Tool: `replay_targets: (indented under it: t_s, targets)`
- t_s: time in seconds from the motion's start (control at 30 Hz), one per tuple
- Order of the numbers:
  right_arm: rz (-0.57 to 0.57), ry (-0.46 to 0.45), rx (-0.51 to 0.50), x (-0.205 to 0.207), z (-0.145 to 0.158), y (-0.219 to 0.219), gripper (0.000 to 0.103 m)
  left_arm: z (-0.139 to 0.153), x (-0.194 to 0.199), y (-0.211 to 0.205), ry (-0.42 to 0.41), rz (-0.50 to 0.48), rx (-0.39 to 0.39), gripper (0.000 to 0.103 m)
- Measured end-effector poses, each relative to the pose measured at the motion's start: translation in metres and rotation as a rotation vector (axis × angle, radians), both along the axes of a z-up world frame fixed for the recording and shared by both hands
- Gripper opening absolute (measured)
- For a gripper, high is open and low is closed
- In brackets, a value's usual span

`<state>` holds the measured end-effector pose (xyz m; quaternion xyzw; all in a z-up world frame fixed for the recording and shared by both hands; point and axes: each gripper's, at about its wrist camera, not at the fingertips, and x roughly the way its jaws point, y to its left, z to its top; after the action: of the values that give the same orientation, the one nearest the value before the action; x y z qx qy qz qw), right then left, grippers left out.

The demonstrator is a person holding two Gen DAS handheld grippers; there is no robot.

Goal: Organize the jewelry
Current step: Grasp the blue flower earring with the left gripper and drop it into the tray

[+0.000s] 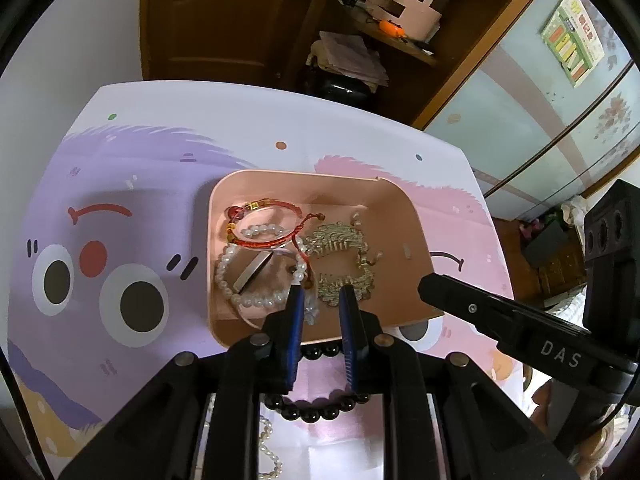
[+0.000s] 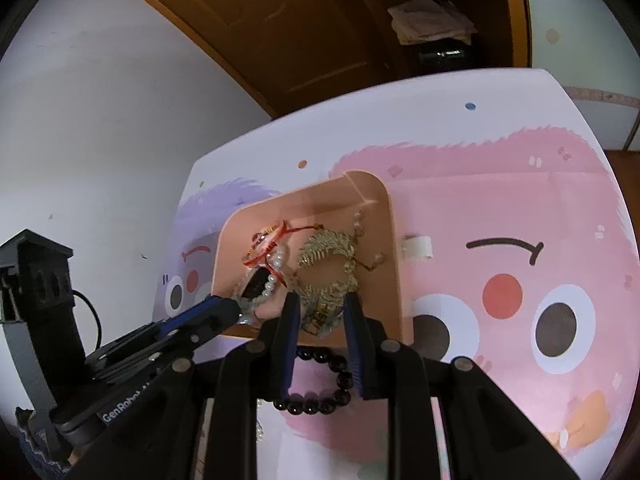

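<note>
A pink tray (image 1: 386, 220) (image 2: 374, 196) on the cartoon tabletop holds a red cord bracelet (image 1: 264, 236) (image 2: 268, 242), a pearl bracelet (image 1: 250, 300) (image 2: 272, 276), a silver bangle (image 1: 252, 272) and gold filigree ornaments (image 1: 340, 240) (image 2: 328, 246). My left gripper (image 1: 322, 300) (image 2: 236, 308) hovers over the tray's near left side, its jaws a narrow gap apart with nothing pressed between them; a clear beaded piece (image 1: 312, 314) lies by its left finger. My right gripper (image 2: 322, 304) (image 1: 426, 286) hangs over the near right side, slightly open above the gold pieces. A black bead bracelet (image 1: 316, 410) (image 2: 320, 398) lies on the table before the tray.
A pearl strand (image 1: 268, 452) (image 2: 260, 428) lies on the table near me. A small white piece (image 2: 416, 248) sits right of the tray. Behind the table (image 1: 120, 200) stand a wooden cabinet and shelves with a pink organizer (image 1: 404, 0). The table ends just beyond the tray.
</note>
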<state>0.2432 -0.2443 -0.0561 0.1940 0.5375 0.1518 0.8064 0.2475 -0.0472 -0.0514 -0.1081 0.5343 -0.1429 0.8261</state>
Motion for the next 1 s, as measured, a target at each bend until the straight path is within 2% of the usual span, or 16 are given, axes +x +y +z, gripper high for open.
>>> replay_targets:
  t_s: [0.17,0.27,0.4,0.57,0.8,0.87,1.0]
  targets:
    - [-0.017,0.024,-0.012,0.0,-0.004,-0.003,0.024,0.0,-0.002,0.005,-0.009,0.026,0.012,0.025]
    - [-0.036,0.026,-0.015,-0.002,-0.003,-0.006,0.029,0.001,-0.003,0.008,-0.006,0.035,0.005,0.027]
    - [-0.054,0.011,-0.016,-0.006,0.001,-0.008,0.029,0.005,-0.007,0.012,-0.011,0.046,0.002,0.029]
    - [-0.035,-0.024,-0.053,-0.017,0.009,-0.001,0.029,0.014,-0.016,0.015,-0.038,0.058,0.016,0.043]
    - [-0.022,-0.035,-0.05,-0.032,0.014,0.005,0.029,0.025,-0.033,0.015,-0.064,0.052,0.033,0.044]
    - [-0.019,-0.04,-0.055,-0.04,0.016,0.006,0.029,0.027,-0.039,0.016,-0.069,0.054,0.042,0.049]
    - [-0.017,-0.041,-0.055,-0.053,0.017,0.005,0.029,0.028,-0.054,0.018,-0.08,0.053,0.067,0.051]
